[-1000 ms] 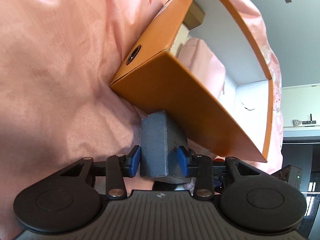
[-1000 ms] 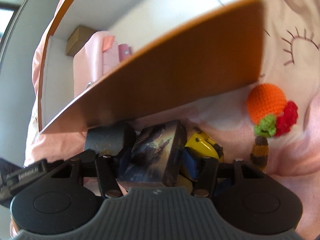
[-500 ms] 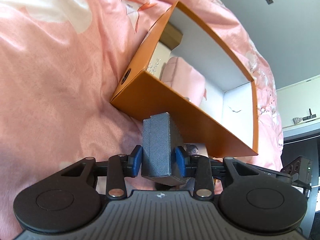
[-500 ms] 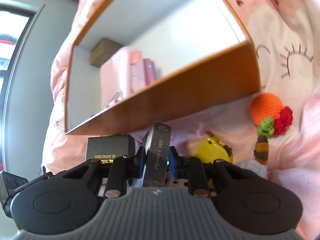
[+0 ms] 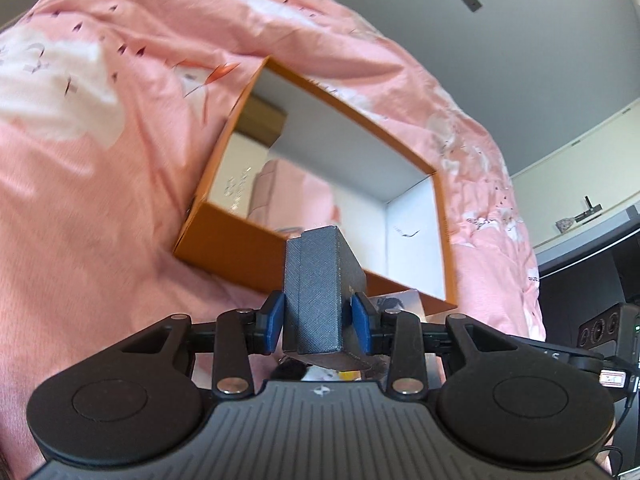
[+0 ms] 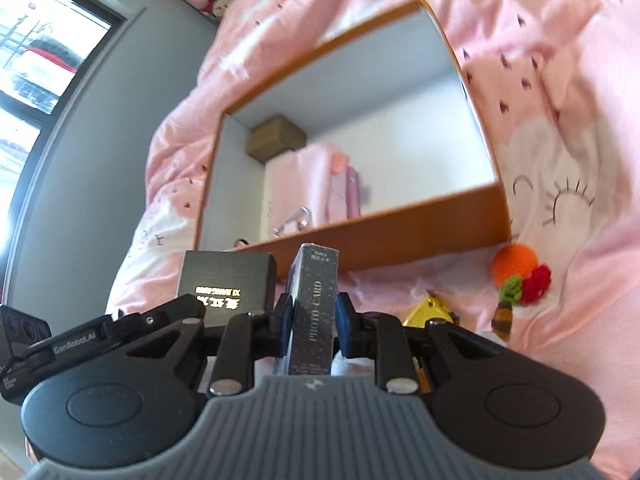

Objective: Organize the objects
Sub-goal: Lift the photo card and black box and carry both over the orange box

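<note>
My left gripper (image 5: 318,320) is shut on a dark grey textured box (image 5: 316,284), held up in front of the near wall of an orange box (image 5: 236,226) with a white inside. My right gripper (image 6: 312,312) is shut on a dark photo-card box (image 6: 314,300), held upright before the same orange box (image 6: 400,236). The grey box with gold lettering (image 6: 226,282) shows in the right wrist view, held by the left gripper. Inside the orange box lie a pink pouch (image 6: 336,184) and a small brown carton (image 6: 276,138).
The orange box sits on a pink printed bedspread (image 5: 100,160). A crocheted orange and red toy (image 6: 520,272), a yellow object (image 6: 428,310) and a small brown striped toy (image 6: 502,316) lie on the bedspread to the right. A window (image 6: 36,52) is at the left.
Both grippers have risen and drawn back with their boxes, so the orange box's inside now shows from above. The right gripper's photo-card box has turned edge-on.
</note>
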The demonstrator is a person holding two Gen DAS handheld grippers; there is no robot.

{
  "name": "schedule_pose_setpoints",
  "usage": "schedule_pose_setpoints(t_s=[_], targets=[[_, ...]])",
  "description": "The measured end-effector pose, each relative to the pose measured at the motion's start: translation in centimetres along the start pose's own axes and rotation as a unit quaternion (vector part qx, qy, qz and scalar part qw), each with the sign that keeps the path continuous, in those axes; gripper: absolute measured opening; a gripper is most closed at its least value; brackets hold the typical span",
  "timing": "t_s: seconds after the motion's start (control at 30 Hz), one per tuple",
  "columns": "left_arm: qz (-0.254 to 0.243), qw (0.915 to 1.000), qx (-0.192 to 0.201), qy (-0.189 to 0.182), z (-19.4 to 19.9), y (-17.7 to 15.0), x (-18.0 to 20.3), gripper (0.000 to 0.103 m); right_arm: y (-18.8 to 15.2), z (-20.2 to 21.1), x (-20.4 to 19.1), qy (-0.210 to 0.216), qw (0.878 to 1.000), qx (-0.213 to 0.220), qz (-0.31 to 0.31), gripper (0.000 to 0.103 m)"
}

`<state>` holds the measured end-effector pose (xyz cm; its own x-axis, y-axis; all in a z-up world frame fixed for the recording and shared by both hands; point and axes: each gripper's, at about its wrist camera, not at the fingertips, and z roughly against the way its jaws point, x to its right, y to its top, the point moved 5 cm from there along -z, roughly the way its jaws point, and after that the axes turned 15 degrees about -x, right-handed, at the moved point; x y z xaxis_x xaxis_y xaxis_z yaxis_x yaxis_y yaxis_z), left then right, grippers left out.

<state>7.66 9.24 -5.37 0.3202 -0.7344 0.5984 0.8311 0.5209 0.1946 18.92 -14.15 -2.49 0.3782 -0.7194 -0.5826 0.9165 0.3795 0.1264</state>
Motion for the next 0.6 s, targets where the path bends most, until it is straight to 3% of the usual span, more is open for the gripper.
schedule_pose_setpoints(t_s=[0.33, 0.6], targets=[[-0.037, 0.9987, 0.036, -0.001, 1.0, 2.3, 3.0, 0.041, 1.4, 5.5, -1.8, -0.010, 0.996, 0.073, 0.048, 0.024], [-0.044, 0.9974, 0.057, 0.003, -0.3, 6.5, 4.3, 0.041, 5.3, 5.7, -1.1, 0.000, 0.995, 0.097, 0.031, 0.024]])
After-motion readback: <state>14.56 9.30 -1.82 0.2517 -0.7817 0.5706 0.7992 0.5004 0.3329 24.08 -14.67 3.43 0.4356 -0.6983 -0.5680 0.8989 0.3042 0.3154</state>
